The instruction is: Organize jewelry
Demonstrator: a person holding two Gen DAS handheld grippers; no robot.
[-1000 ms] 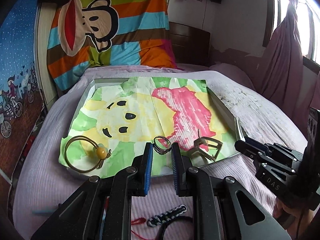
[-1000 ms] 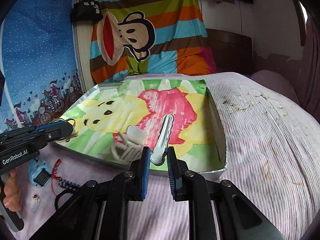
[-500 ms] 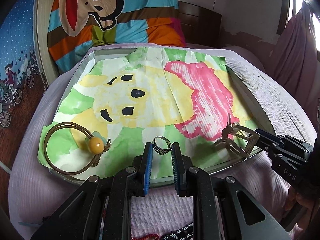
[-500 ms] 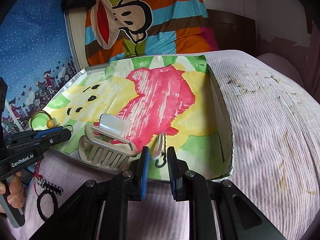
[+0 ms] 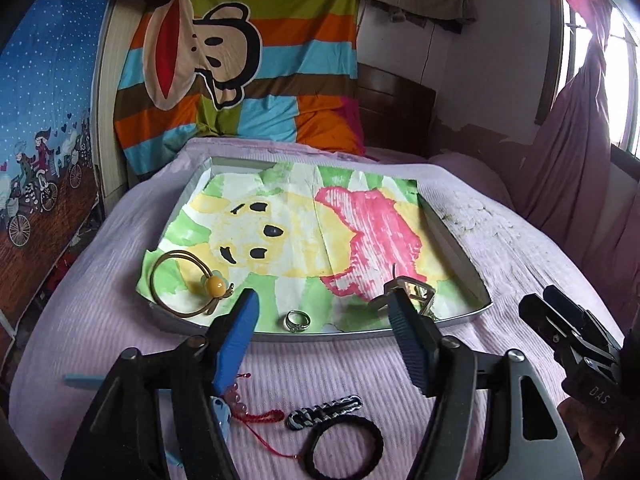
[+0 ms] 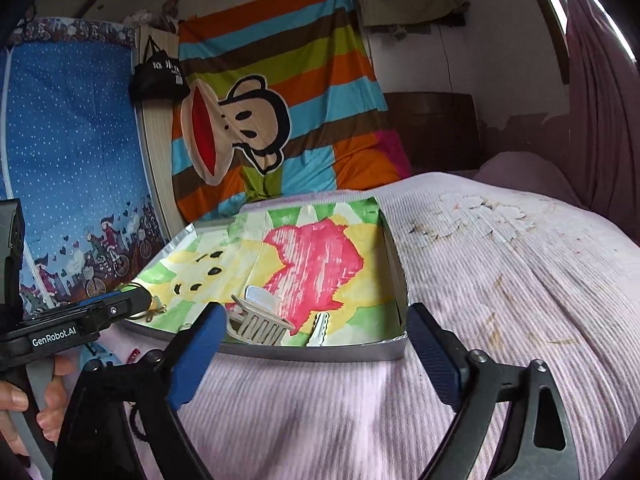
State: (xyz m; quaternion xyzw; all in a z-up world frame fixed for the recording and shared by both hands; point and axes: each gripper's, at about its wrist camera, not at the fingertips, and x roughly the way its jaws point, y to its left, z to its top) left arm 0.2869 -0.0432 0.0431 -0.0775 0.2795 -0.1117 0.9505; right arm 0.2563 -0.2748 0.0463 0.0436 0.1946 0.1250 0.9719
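Left wrist: ring [image 5: 297, 320] apparently just beyond wide-spread left gripper [image 5: 324, 312], untouched.

My left gripper [image 5: 324, 312] faces bare tray [image 5: 460, 240] paper at twelve o'clock; ring [image 5: 297, 321] straight ahead, hair clip [image 5: 404, 294] at two.

Black claw [image 5: 324, 312], blue pads [image 5: 240, 332]

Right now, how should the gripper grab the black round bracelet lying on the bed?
Probably take the black bracelet by its thin cord on one side, coming straight down from above with one finger inside the loop and one outside. It lies flat on the pink bedspread, so there is no raised edge to catch from the side. The open left gripper is nearest.
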